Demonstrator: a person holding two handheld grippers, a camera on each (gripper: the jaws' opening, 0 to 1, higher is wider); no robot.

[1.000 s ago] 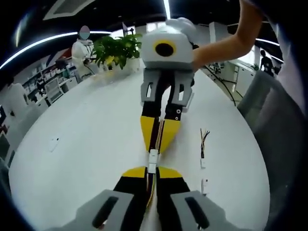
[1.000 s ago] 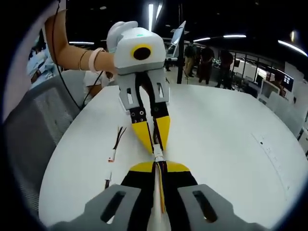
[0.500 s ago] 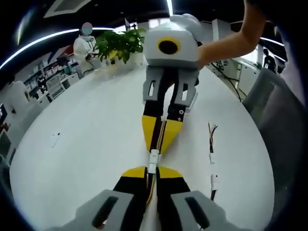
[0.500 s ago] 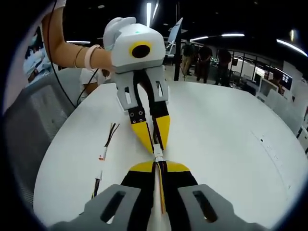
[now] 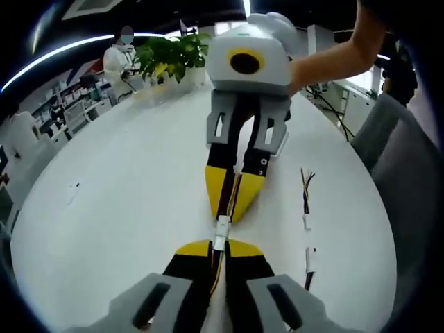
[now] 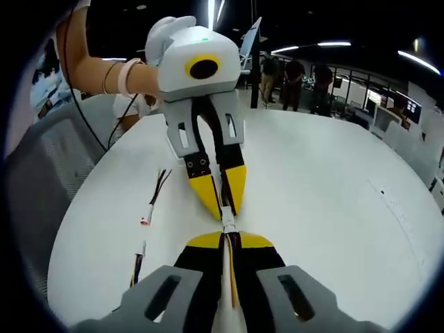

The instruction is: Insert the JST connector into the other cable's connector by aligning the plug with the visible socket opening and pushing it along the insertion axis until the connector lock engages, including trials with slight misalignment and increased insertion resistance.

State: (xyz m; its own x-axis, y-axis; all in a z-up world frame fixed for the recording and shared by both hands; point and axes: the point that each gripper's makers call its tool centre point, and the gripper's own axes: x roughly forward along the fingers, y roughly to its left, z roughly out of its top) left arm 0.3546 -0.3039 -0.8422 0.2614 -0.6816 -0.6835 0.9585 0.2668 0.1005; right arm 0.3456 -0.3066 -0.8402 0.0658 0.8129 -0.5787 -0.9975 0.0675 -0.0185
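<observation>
Where the two grippers meet nose to nose over the white table (image 5: 125,208), we list the following, left to right. In the left gripper view: a small flat tag (image 5: 72,194) at 9 o'clock on the table; a potted plant (image 5: 170,55) at 11 o'clock on the far edge; the left gripper (image 5: 214,251) at 6 o'clock, jaws narrow and clamped on a yellow-and-dark cable (image 5: 217,274); the white JST connector (image 5: 220,230) at centre, bridging the two sets of yellow jaw tips; the right gripper (image 5: 232,201) coming in from 12 o'clock, jaws pinched on the other cable (image 5: 233,187); a spare cable pair (image 5: 306,208) lying loose at 3 o'clock, well apart from the joint. In the right gripper view: the spare cable pair (image 6: 149,208) at 9 o'clock; the left gripper (image 6: 223,201) entering from 12 o'clock, closed on its cable; the JST connector (image 6: 227,225) at centre; the right gripper (image 6: 229,244) at 6 o'clock, narrow, gripping the other cable (image 6: 229,274). We cannot tell whether the lock is engaged.
</observation>
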